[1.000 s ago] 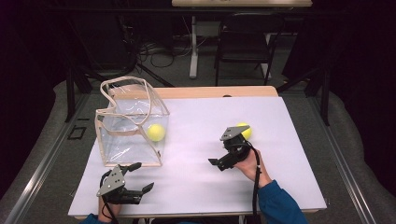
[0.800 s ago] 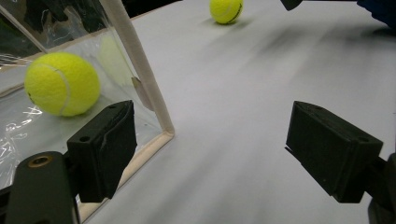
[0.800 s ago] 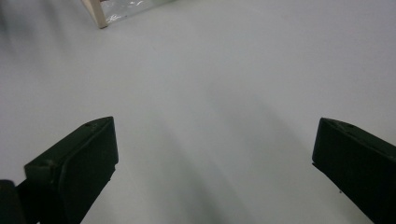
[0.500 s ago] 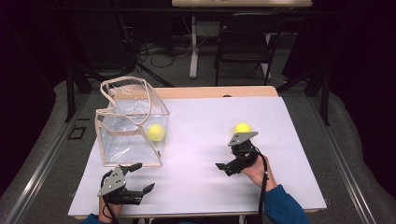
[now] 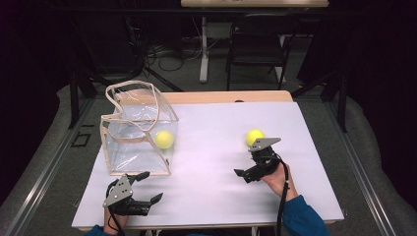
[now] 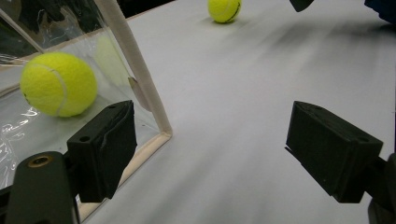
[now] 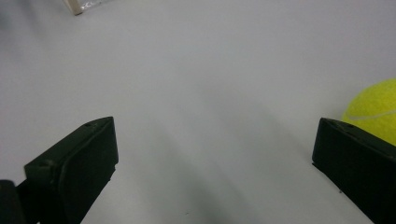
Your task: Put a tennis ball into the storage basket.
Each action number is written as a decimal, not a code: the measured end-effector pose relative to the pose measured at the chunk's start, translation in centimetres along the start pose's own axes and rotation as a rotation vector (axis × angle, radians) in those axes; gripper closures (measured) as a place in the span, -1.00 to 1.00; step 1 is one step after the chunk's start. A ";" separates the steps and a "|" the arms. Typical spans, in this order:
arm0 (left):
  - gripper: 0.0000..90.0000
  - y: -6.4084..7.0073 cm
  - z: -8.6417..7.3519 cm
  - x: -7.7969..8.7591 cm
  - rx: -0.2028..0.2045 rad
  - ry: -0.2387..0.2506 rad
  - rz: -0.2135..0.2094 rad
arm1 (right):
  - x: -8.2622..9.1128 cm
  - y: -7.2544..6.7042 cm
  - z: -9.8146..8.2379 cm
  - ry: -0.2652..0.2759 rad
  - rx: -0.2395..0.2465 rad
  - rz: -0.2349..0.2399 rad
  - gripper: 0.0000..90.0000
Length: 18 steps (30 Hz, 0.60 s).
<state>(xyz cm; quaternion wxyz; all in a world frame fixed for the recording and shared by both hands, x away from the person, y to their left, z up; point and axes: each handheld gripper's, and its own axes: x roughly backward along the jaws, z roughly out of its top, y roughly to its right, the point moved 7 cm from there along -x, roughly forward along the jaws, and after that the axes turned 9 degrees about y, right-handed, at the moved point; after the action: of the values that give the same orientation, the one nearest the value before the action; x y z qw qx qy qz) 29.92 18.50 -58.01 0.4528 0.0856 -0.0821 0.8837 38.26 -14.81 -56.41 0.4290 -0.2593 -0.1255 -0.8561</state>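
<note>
A clear bag with beige trim stands at the table's left, open at the top. One yellow tennis ball lies inside it, seen through the clear wall. A second tennis ball rests on the white table at the right, and also at the far top of the left gripper view. My right gripper sits just in front of that ball, open and empty, with the ball behind its right jaw. My left gripper is open near the bag's front corner.
The white table has a wooden strip along its far edge. Dark floor, cables and a chair lie beyond it. The bag's lower corner shows at the top left of the right gripper view.
My right gripper has drawn back toward the table's near edge, away from the second ball, which stays where it was. The left gripper has not moved.
</note>
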 end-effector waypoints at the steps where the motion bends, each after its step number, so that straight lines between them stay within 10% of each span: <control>1: -0.64 0.0 0.0 0.0 0.000 0.000 0.000 | 0.0 0.0 0.0 0.000 0.000 0.000 -1.00; 18: -0.64 0.0 0.0 0.2 -0.006 0.004 0.006 | 2.5 3.2 0.0 0.043 -0.066 -0.080 -1.00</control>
<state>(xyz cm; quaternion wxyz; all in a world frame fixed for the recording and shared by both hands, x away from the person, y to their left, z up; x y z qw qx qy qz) 29.86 18.66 -57.93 0.4507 0.0823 -0.0841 0.8849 39.54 -18.38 -55.07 0.3884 -0.2497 -0.0982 -0.8816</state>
